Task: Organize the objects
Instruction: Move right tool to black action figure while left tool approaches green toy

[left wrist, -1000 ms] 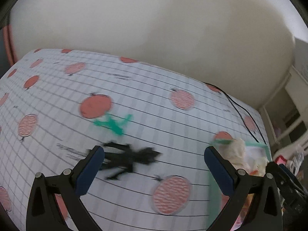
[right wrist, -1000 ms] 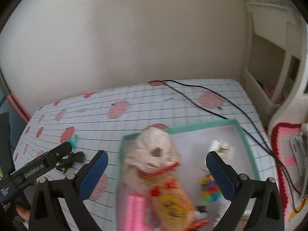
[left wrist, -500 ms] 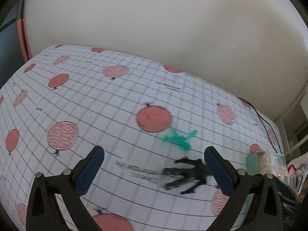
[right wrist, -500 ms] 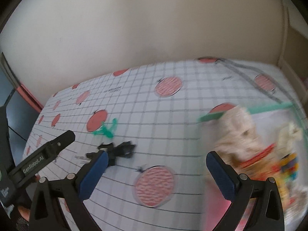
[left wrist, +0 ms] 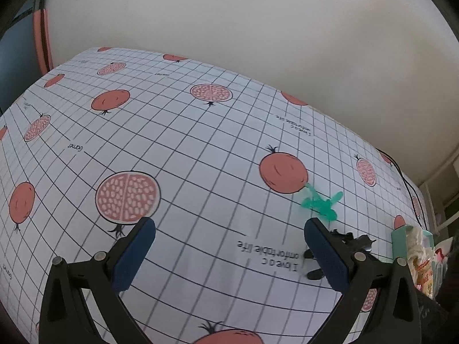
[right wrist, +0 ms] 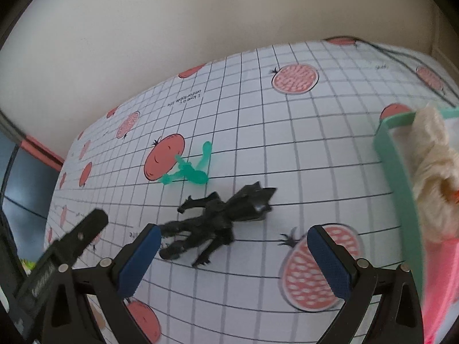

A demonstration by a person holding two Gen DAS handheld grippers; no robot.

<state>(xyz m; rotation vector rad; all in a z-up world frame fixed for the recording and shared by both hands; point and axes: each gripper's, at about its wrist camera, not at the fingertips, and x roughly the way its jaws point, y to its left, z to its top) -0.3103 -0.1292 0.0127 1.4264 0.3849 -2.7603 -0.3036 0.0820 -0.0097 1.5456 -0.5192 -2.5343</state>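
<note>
Since a second ago both cameras have swung leftward: the teal tray point(right wrist: 397, 172), then central in the right wrist view, now sits at its right edge, and the black figurine point(right wrist: 221, 220) that was a small blur at the left has come between the fingers.

Open room is wide on the worktop point(left wrist: 186, 149), whose gridded pomegranate cloth lies bare across the left and middle up to the far edge against the cream wall point(left wrist: 258, 28). A black cable point(left wrist: 401, 172) runs along the far right edge.

Only the right wrist view shows the figurine whole, lying flat with its head toward the tray, well apart from the rim, and the fluffy cream plush toy point(right wrist: 433, 177) leaning over that rim. From the left wrist, the figurine point(left wrist: 358, 240) is mostly hidden behind one finger, and the tray point(left wrist: 400, 240) is a sliver at the right.

A green toy figure point(right wrist: 189, 169) lies flat just beyond the black one, beside a printed pomegranate, near it but apart.

Right hand-held gripper point(right wrist: 232, 261) is released, jaws spread wide, with the figurine's legs close to its left fingertip and nothing grasped. Left hand-held gripper point(left wrist: 229, 252) is likewise spread and empty, over bare cloth, both toys off to its right; its black body point(right wrist: 66, 255) shows at the lower left of the right wrist view.
</note>
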